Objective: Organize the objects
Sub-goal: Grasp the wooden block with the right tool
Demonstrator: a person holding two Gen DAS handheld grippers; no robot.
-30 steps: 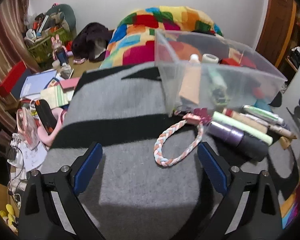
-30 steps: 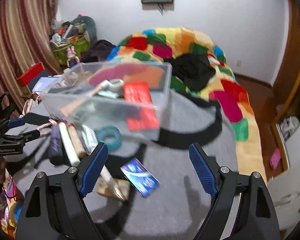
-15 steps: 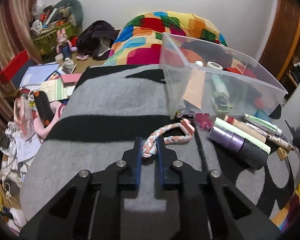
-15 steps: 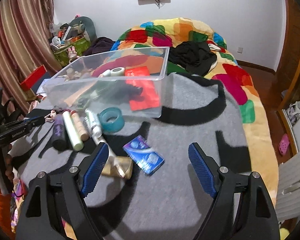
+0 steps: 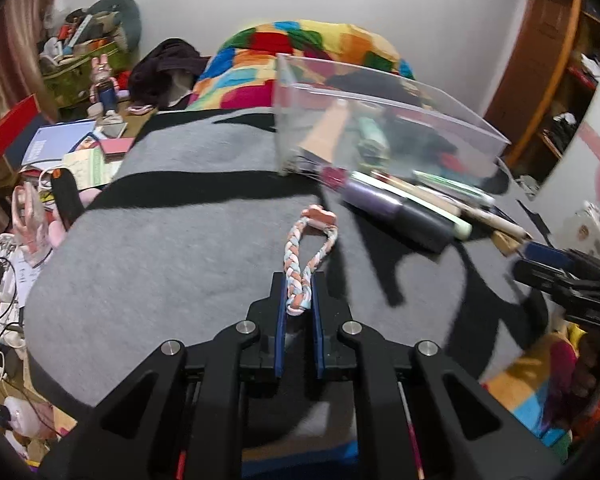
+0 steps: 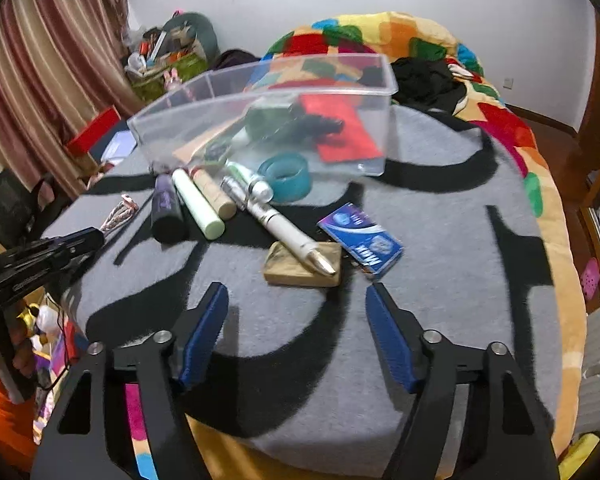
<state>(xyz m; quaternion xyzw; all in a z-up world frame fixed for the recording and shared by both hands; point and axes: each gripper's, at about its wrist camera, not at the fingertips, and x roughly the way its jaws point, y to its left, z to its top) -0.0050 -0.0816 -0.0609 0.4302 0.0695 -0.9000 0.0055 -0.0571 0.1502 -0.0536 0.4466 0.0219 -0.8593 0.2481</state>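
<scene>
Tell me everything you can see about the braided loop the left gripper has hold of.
The braided loop is a soft cord plaited from pink, white and pale blue strands, joined at its far end by a pink tab. The left gripper is shut on its near end, the blue pads pinching the two sides together. The rest stretches away over the grey blanket toward the clear bin, stopping short of it, with the sides parting near the tab. The right wrist view shows it only small, at the left edge.
</scene>
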